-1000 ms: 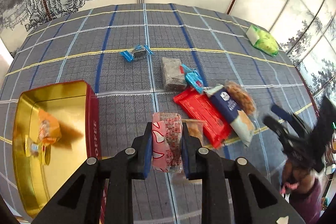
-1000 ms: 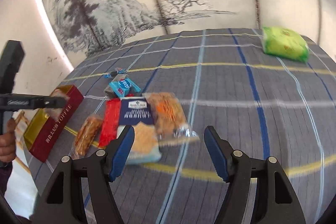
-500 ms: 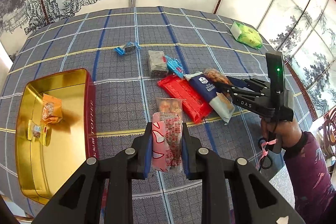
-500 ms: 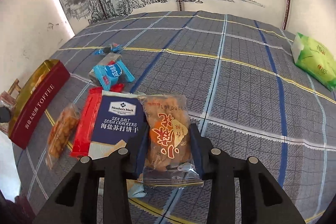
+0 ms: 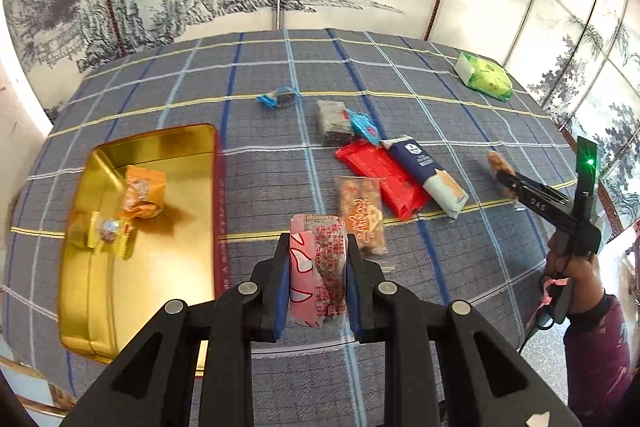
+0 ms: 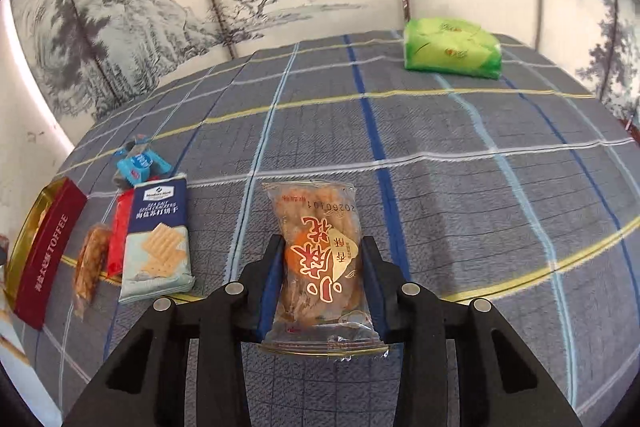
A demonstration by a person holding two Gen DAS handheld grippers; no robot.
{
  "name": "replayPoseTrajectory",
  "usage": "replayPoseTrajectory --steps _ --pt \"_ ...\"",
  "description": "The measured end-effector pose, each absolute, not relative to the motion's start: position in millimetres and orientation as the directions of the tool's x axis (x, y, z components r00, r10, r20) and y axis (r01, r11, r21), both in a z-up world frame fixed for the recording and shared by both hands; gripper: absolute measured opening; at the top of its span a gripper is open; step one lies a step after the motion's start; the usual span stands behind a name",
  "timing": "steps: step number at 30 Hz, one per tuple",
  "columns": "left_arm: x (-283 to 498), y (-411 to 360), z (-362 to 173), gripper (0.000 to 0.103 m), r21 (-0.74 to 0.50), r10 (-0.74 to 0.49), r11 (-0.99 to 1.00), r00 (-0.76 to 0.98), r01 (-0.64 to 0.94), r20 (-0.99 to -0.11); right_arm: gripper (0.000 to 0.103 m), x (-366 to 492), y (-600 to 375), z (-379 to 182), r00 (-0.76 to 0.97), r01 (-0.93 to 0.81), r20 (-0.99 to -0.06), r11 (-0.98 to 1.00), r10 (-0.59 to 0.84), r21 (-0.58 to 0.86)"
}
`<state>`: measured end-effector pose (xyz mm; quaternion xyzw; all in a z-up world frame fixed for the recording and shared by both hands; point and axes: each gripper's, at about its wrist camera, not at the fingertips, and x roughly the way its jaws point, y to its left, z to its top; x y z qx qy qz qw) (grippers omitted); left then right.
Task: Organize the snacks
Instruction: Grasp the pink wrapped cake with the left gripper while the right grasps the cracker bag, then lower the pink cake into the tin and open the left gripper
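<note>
A pink snack packet [image 5: 317,269] printed with red text stands upright between the blue pads of the left gripper [image 5: 318,281], which is clamped on its two sides; the packet's top pokes above the fingertips and its lower end hangs just below them, clear of the cloth. Below and to the left of it lies the open gold tin [image 5: 92,315] with a red outer wall, holding an orange-wrapped sweet [image 5: 142,191] and a small yellow-wrapped one [image 5: 107,233].

In the right wrist view a clear packet of brown pastry [image 6: 322,259] with red characters sits between the right gripper's [image 6: 322,279] pads, which press against both its long edges; its crimped bottom seam sticks out beneath the fingers.

On the blue-grey plaid tablecloth [image 6: 480,187] to the left of that packet lie a navy cracker pack [image 6: 158,235], a red pack [image 6: 120,235] partly under it, and a clear brown-snack packet [image 6: 90,263] beside the tin. Farther back sit small blue-wrapped candies [image 6: 138,163], and a green pack [image 6: 452,49] rests well apart at the far edge.
</note>
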<state>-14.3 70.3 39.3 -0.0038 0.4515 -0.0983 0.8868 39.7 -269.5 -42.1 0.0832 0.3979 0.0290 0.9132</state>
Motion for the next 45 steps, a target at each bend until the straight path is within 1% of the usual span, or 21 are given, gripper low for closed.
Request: replayPoseTrajectory --steps 2,6,13,18,33,45 --pt "-21 78 42 0.021 -0.073 -0.153 0.985 0.595 0.157 -0.789 0.038 41 -266 -41 0.685 0.026 -0.723 0.989 0.091 0.148" --pt "-31 95 43 0.021 -0.047 -0.115 0.991 0.621 0.124 -0.775 0.038 42 -270 -41 0.674 0.046 -0.735 0.989 0.076 0.144" --pt "-40 124 36 0.021 -0.03 -0.061 0.998 0.642 0.059 -0.764 0.038 45 -283 -49 0.644 0.094 -0.761 0.979 0.077 0.179" --pt "-44 141 30 0.021 -0.015 -0.029 1.0 0.653 0.028 -0.757 0.039 47 -277 -49 0.636 0.099 -0.771 0.986 0.04 0.132" --pt "-43 182 15 0.021 0.023 0.045 0.999 0.668 -0.042 -0.743 0.039 50 -271 -49 0.625 0.097 -0.781 0.993 -0.004 0.072" --pt "-32 202 -3 0.021 0.028 0.073 0.996 0.645 -0.08 -0.76 0.039 52 -269 -50 0.621 0.095 -0.784 0.994 -0.02 0.049"
